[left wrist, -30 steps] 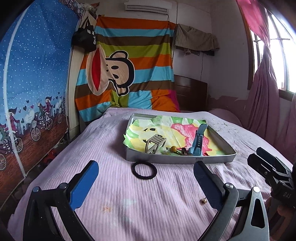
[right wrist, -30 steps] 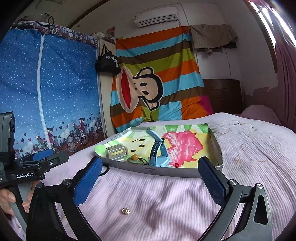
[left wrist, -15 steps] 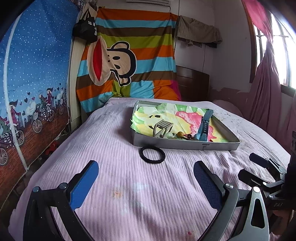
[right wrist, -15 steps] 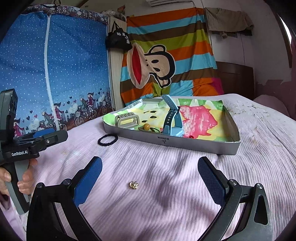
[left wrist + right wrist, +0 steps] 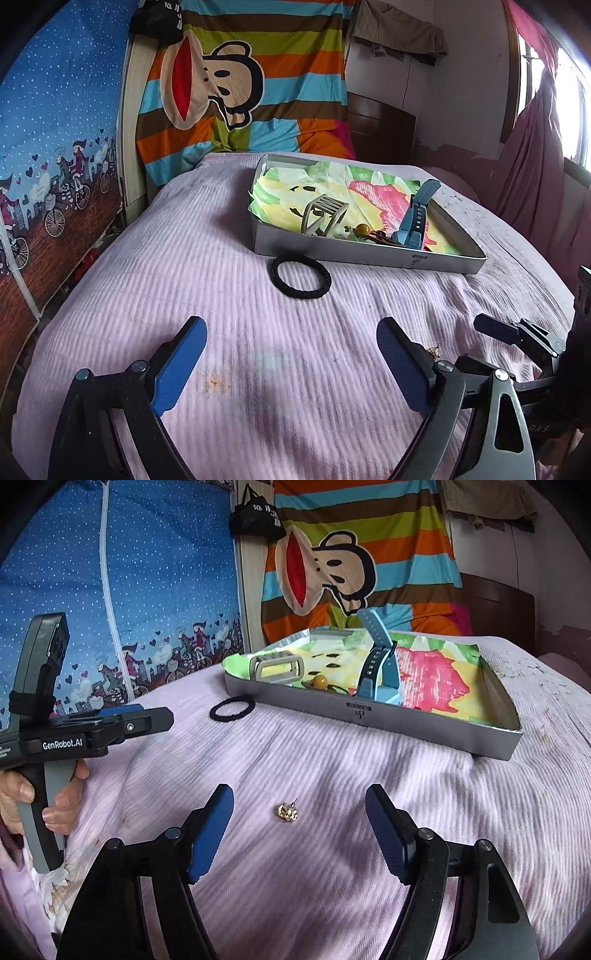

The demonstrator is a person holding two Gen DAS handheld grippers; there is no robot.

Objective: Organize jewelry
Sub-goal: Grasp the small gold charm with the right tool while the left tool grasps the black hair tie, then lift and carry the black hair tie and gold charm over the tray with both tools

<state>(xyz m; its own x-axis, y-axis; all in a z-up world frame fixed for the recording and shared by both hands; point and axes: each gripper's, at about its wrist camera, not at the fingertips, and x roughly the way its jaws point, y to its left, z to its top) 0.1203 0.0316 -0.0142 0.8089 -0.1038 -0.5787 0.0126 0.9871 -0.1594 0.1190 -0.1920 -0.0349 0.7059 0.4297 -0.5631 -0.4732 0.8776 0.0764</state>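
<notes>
A small gold earring (image 5: 287, 812) lies on the pink bedspread, between and just beyond my open right gripper (image 5: 299, 805) fingers; it also shows in the left wrist view (image 5: 435, 350). A black hair tie (image 5: 301, 277) lies in front of the grey tray (image 5: 369, 254), also in the right wrist view (image 5: 232, 709). The tray (image 5: 424, 731) holds a grey hair claw (image 5: 325, 216), a blue watch (image 5: 415, 218) and a yellow bead (image 5: 362, 229). My left gripper (image 5: 291, 343) is open and empty, short of the hair tie.
The bed's left edge (image 5: 92, 266) drops beside a blue patterned wardrobe cover (image 5: 55, 129). A striped monkey blanket (image 5: 251, 81) hangs at the head of the bed. A pink curtain (image 5: 532, 158) hangs on the right.
Both grippers have come down and forward toward the bed. The earring now sits close between my right fingers, and the hair tie is nearer my left gripper.
</notes>
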